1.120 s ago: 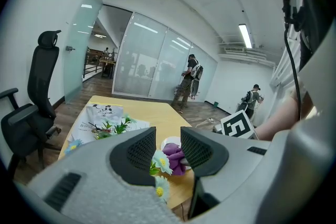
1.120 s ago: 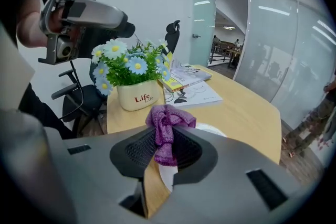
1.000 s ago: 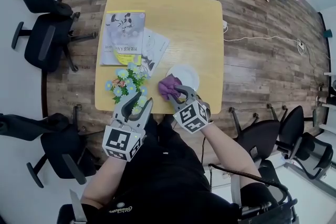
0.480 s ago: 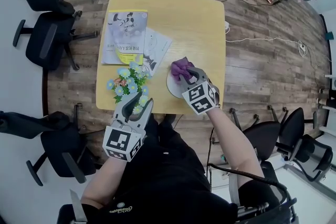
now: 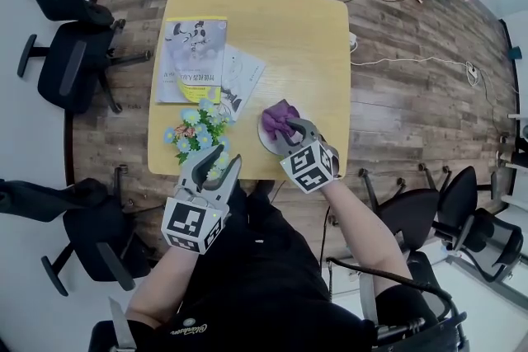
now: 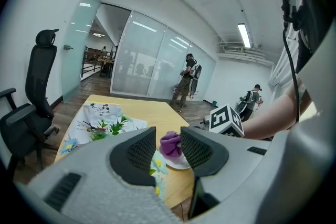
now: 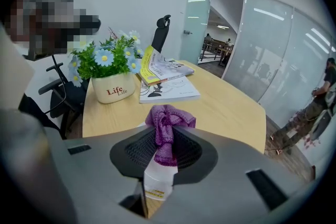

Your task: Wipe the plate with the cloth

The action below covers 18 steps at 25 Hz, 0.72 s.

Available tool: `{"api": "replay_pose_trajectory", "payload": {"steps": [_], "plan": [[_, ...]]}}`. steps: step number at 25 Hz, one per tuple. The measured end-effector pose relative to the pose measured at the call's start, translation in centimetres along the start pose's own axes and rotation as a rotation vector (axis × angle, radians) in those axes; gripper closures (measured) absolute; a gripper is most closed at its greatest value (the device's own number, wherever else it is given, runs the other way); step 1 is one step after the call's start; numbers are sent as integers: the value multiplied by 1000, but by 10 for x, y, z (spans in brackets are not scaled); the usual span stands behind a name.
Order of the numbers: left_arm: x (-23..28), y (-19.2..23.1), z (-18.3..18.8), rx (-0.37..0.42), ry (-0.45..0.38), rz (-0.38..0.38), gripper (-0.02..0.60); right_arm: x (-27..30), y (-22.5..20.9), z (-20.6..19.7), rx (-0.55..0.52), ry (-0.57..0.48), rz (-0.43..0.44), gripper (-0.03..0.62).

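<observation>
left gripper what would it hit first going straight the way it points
Probably the flowers, whose blooms sit just ahead of it; if it clears them, the purple cloth on the plate. Depth is unclear.

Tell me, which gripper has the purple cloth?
The right gripper: its fingers pinch the cloth over the plate. The left gripper is open and holds nothing.

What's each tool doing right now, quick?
Left tool: open, nothing between its jaws.
Right tool: closed on the purple cloth, over the plate.
</observation>
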<state>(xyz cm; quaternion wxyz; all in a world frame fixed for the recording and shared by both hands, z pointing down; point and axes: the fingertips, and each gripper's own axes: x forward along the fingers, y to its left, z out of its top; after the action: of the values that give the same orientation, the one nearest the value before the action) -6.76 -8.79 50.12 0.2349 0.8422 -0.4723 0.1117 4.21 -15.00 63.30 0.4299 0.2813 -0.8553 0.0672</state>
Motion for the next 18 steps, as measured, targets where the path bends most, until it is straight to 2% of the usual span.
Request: {"api": "replay_pose_trajectory", "payload": {"steps": [9, 13, 18], "plan": [[4, -3, 1, 8, 5, -17, 431, -20, 49, -17, -12, -6, 87, 519], [4, -3, 0, 9, 6, -17, 431, -17, 43, -18, -33, -1, 74, 519], [3, -5, -1, 7, 8, -18, 431, -6, 10, -16, -40, 13, 15, 519]]}}
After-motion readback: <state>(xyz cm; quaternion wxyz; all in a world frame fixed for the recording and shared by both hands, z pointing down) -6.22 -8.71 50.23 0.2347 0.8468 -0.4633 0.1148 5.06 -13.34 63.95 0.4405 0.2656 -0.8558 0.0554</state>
